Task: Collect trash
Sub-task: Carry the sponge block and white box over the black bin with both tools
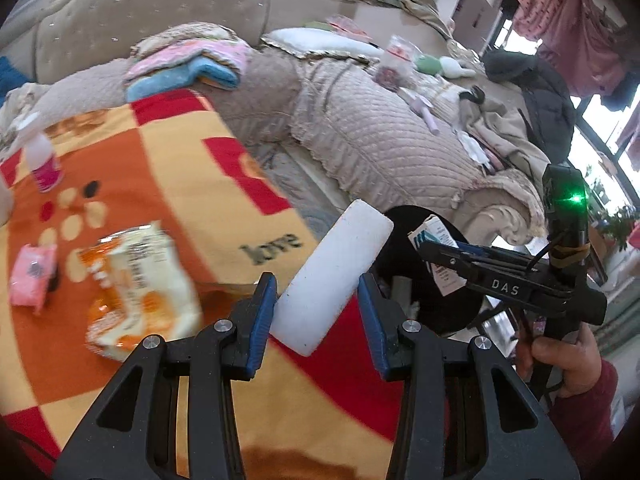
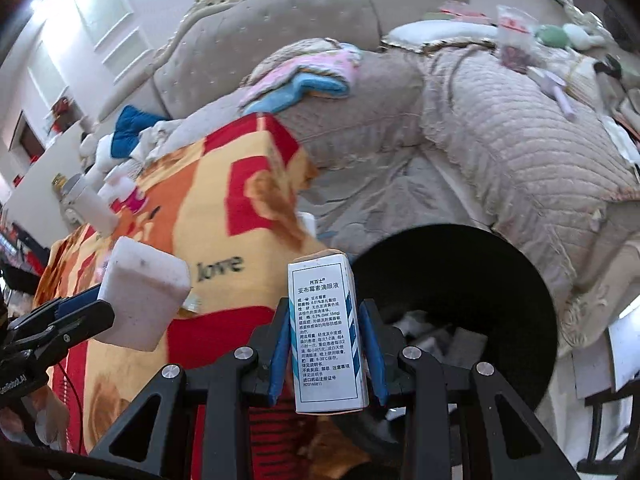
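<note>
My left gripper (image 1: 316,294) is shut on a white foam block (image 1: 332,272) that sticks up and to the right from its blue pads. To its right, my right gripper (image 1: 440,254) is held by a hand and grips a small white and blue medicine box (image 1: 434,240) over a black bin (image 1: 456,312). In the right wrist view, my right gripper (image 2: 325,314) is shut on that printed box (image 2: 326,332), which stands upright. The bin's dark opening (image 2: 460,268) lies just beyond it, with paper scraps inside. At the left, the foam block (image 2: 140,296) shows in my left gripper (image 2: 86,306).
An orange and red blanket (image 1: 168,168) carries an orange and white snack wrapper (image 1: 140,288), a pink packet (image 1: 32,276) and a pink-labelled bottle (image 1: 42,160). Behind it stand a beige sofa (image 1: 140,4), quilted cushions (image 1: 380,132) and folded pink and blue towels (image 1: 188,66).
</note>
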### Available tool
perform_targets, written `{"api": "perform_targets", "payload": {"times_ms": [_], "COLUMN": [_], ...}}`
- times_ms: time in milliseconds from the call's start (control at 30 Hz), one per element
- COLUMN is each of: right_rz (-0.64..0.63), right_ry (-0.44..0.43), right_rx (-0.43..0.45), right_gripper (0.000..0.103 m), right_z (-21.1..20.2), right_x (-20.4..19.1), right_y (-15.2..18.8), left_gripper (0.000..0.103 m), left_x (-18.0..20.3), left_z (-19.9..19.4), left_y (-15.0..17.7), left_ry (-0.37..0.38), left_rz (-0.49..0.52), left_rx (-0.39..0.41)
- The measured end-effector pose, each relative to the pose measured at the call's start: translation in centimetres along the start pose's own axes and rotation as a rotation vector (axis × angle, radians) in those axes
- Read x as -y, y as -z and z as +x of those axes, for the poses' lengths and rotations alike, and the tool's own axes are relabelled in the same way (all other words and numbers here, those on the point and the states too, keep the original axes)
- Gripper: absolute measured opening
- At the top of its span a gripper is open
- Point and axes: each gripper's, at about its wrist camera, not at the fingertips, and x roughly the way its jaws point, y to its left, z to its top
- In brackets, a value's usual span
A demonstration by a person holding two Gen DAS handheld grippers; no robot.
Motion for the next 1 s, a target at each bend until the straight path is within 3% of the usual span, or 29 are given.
{"api": "perform_targets", "payload": {"times_ms": [467, 1000], "right_rz": [0.125, 0.129], "right_ry": [0.071, 0.065], "right_rx": [0.023, 0.005], "right_gripper": [0.032, 0.032], "right_z": [-1.2, -0.5], "right_x": [6.6, 7.3], "right_y": [0.5, 0.7], "left_gripper": [0.040, 0.040], "left_x": [5.9, 7.0], "left_z": [6.6, 8.4], "left_y": [-2.1, -1.9], "left_ry": [0.109, 0.078], "left_rz": [0.000, 0.017], "left_rx": [-0.064, -0.085]}}
